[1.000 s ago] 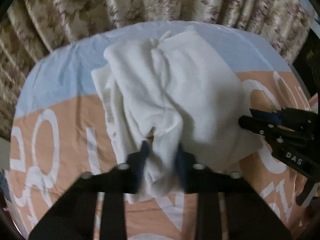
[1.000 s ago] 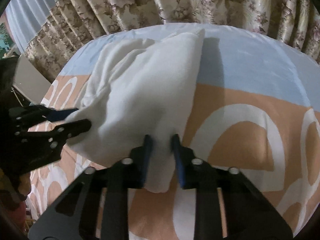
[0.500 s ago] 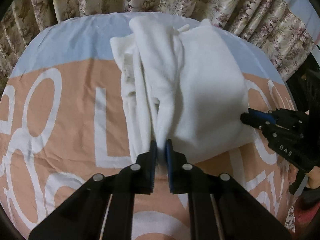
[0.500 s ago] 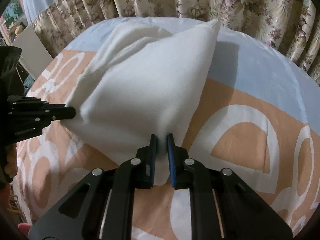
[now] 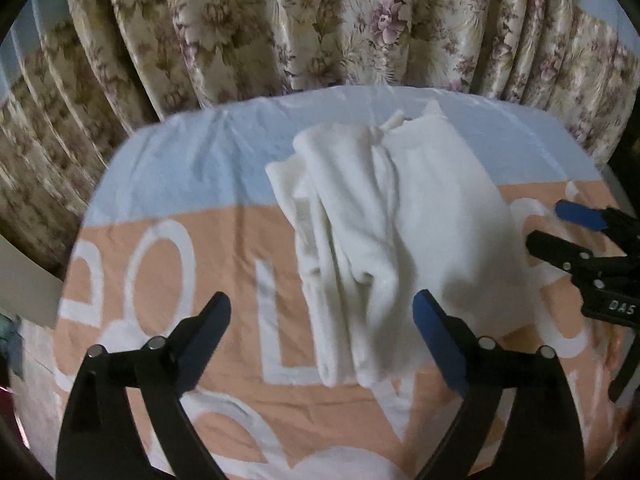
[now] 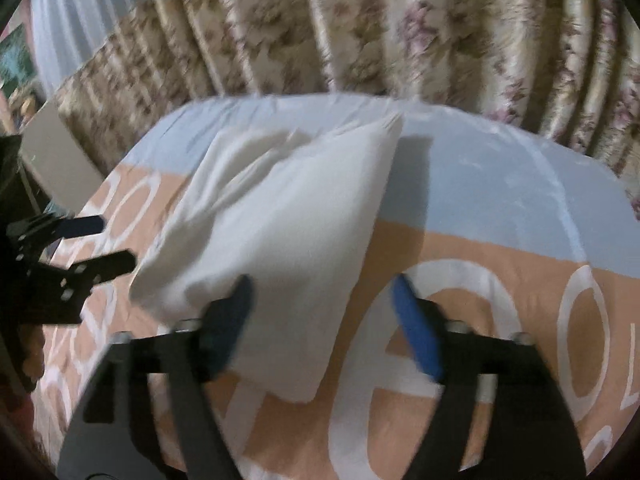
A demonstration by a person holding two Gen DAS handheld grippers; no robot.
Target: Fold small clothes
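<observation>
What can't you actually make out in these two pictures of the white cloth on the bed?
- What kind of garment the white cloth is: bunched folds hide its shape in both views.
- Its underside and inner layers: covered by its own top layer.
- The bedspread lettering: partly under the cloth and cut off by the edges.
- Fine detail in the right wrist view: motion blur smears the right gripper and curtain.

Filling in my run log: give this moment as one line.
stage: fold released | left gripper: open, just opened | right gripper: open, just opened | folded white fleece garment: lying free on peach-and-blue printed bedsheet
</observation>
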